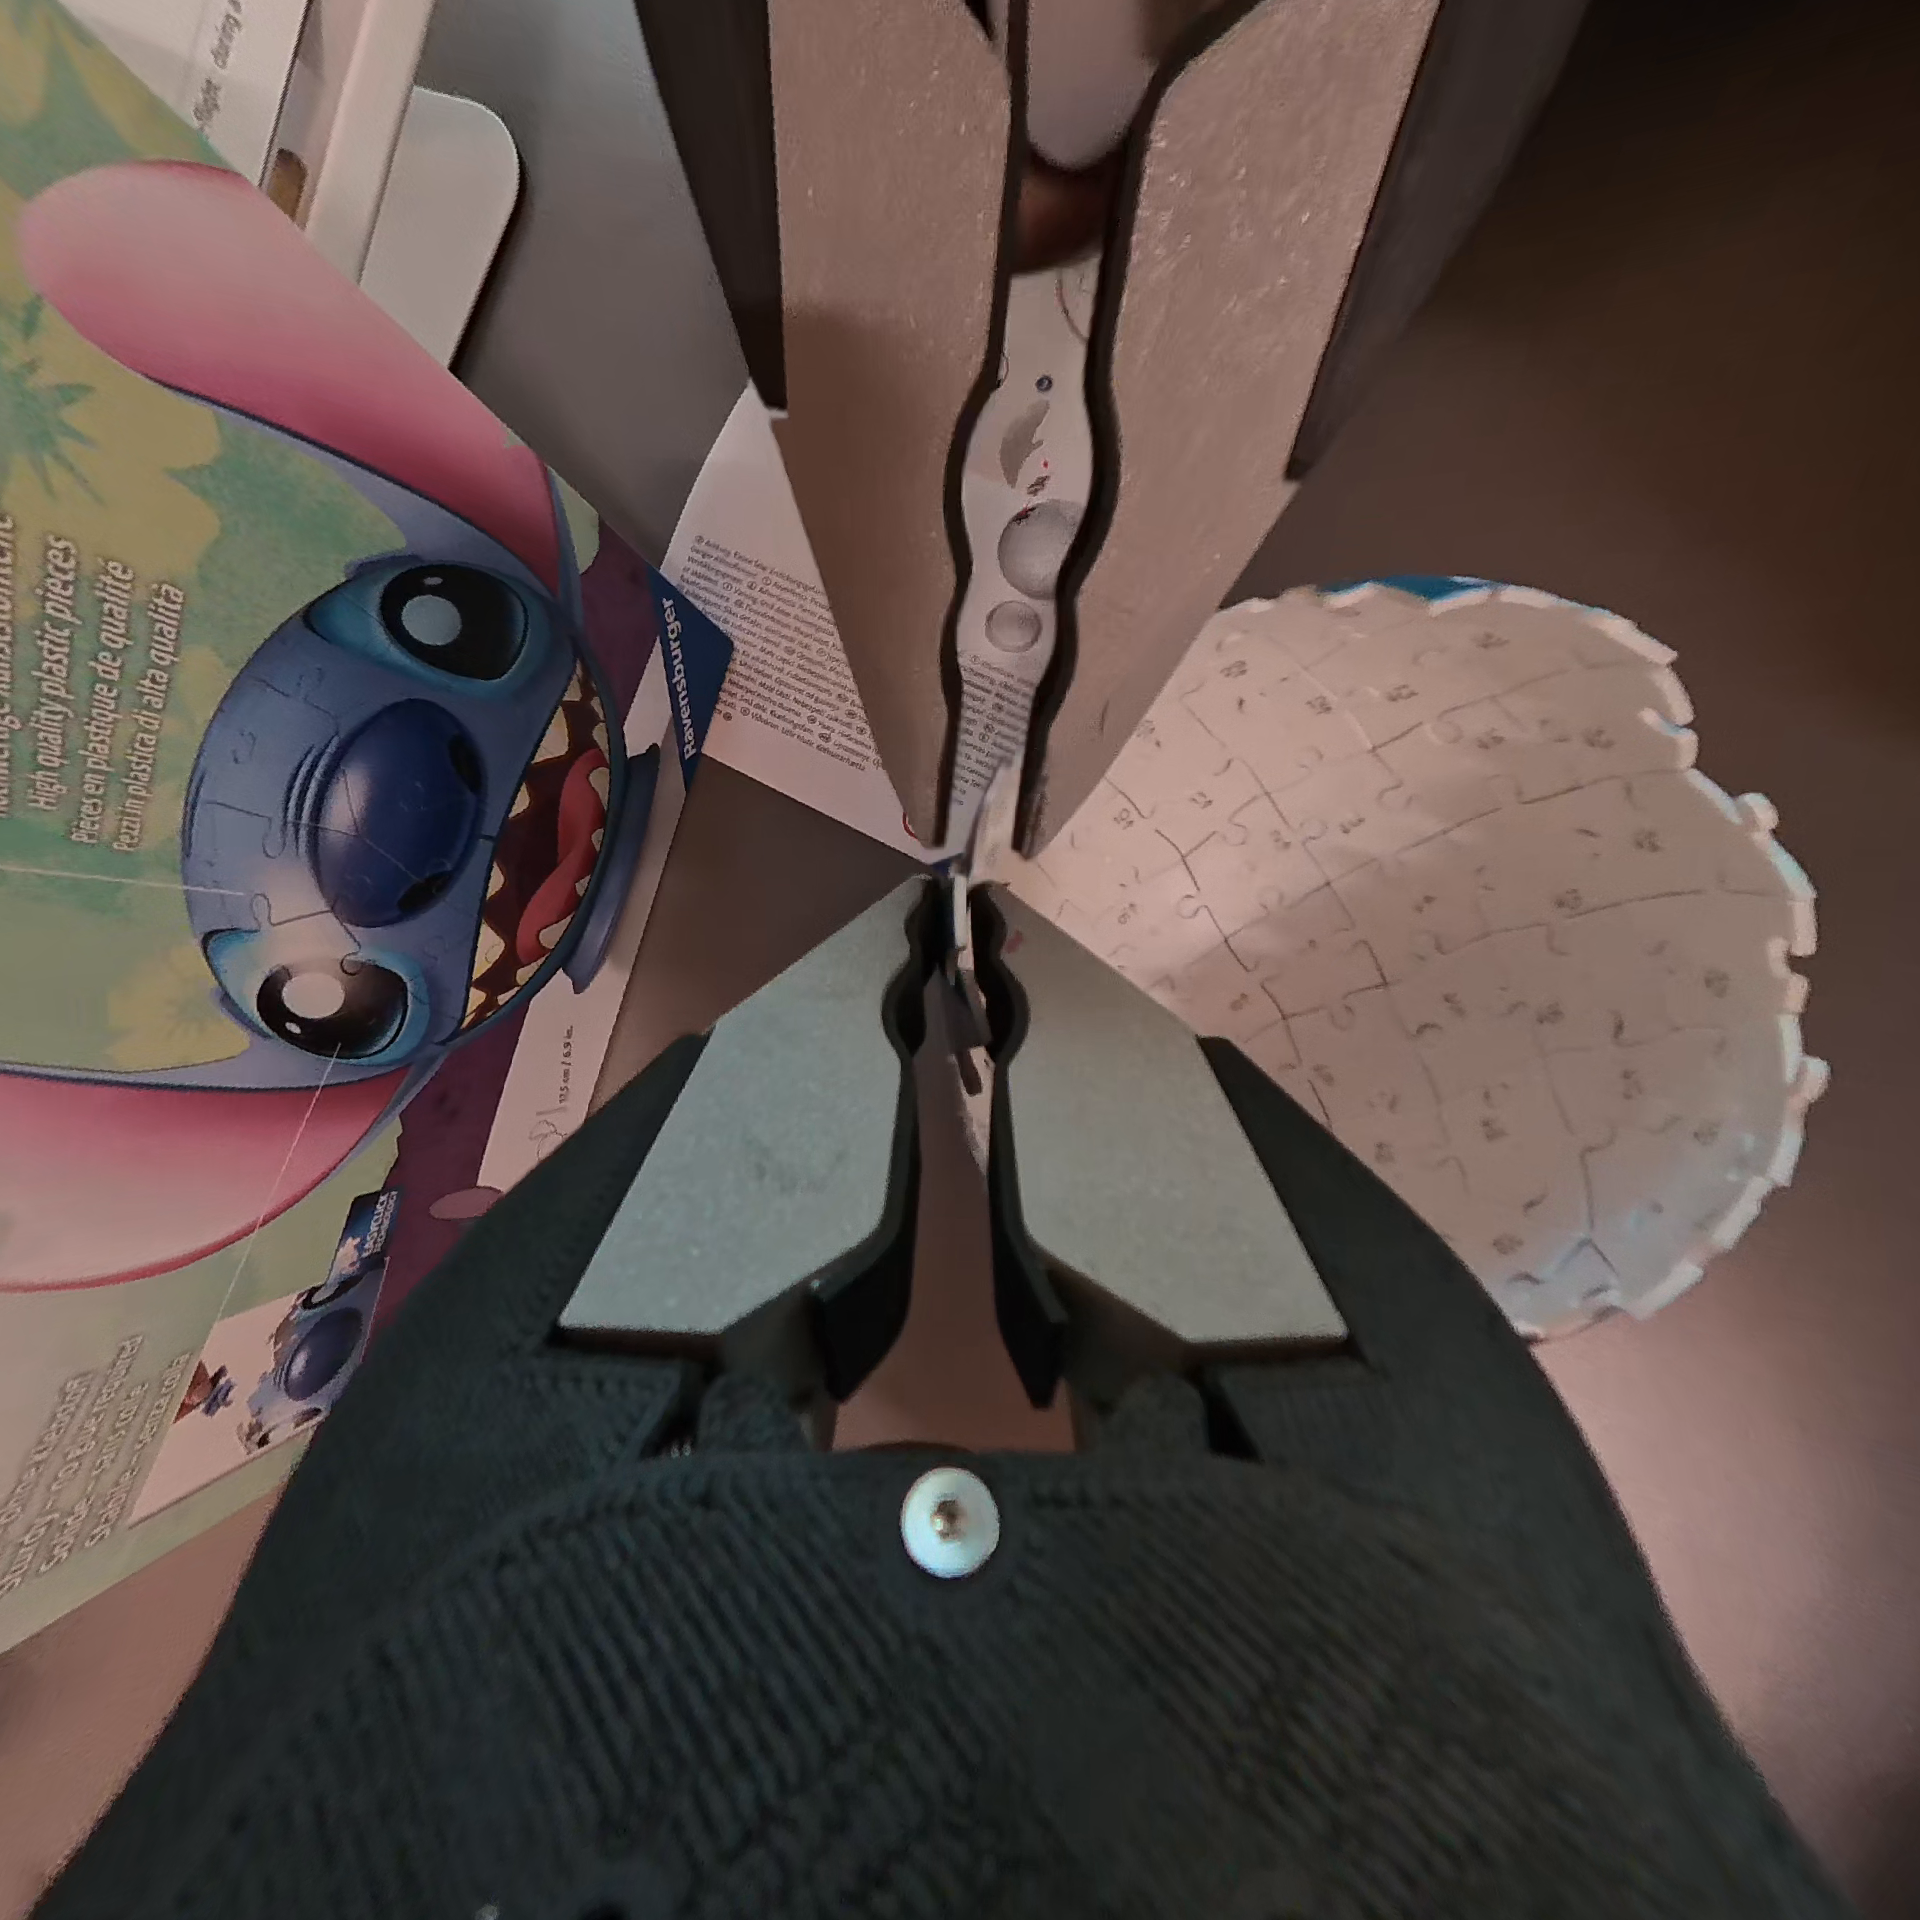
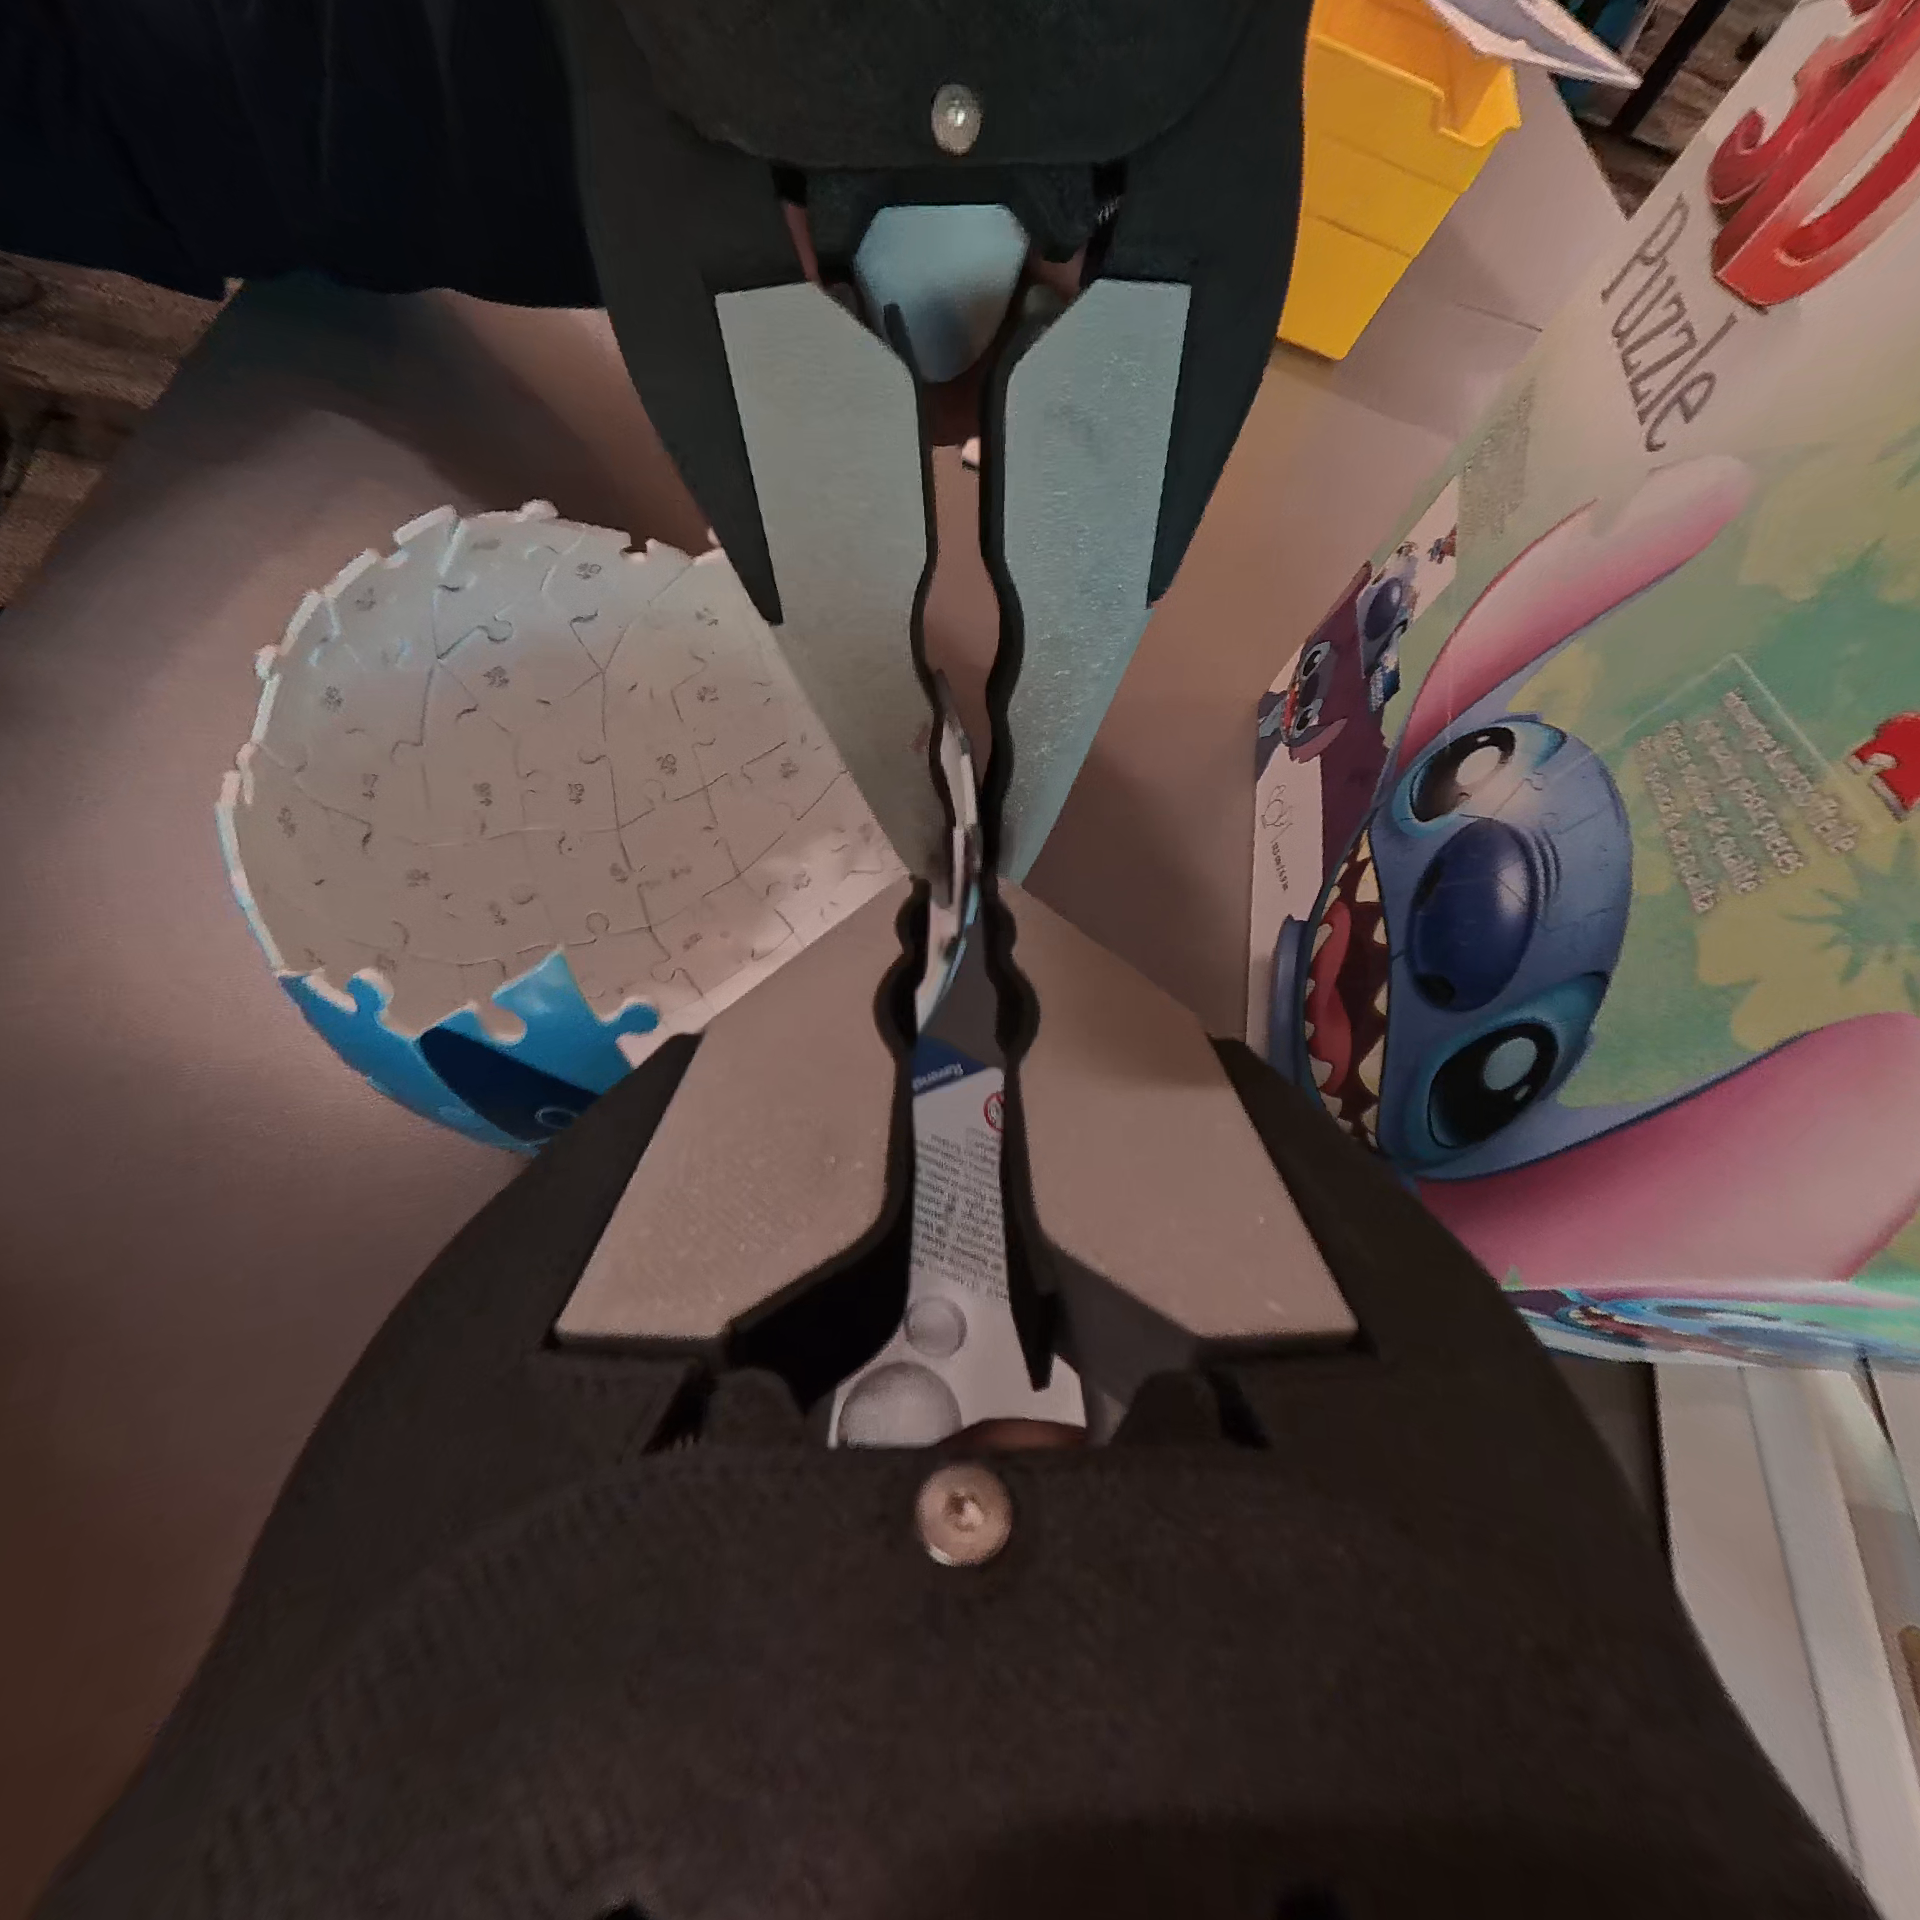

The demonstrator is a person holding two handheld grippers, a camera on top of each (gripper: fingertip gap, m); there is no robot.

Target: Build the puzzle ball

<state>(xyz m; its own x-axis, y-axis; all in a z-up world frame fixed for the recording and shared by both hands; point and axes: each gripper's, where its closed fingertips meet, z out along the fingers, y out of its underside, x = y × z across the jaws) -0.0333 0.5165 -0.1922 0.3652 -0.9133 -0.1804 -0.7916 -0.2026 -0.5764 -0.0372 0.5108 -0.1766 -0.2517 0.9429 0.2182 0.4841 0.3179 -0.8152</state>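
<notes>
- Left gripper (image 1: 954, 883) clamped on a small puzzle piece (image 1: 961, 997).
- Right gripper (image 2: 956, 883) pinching that piece too, tips meeting.
- Half-built puzzle ball (image 1: 1455, 935) just beside, box (image 1: 260, 727) opposite.

Grippers met tip to tip, hemmed in on two sides

The left gripper (image 1: 951, 914) and right gripper (image 2: 951, 894) faced each other tip to tip over the worktop (image 2: 156, 1195), both closed on a small puzzle piece (image 2: 956, 831), so no gap lay between them. To one side sat the half-built puzzle ball (image 2: 520, 790), its open bowl facing up; to the other lay the puzzle box (image 2: 1662, 831), with a yellow bin (image 2: 1382, 177) beyond it. Bare worktop lay open on the ball's far side.
</notes>
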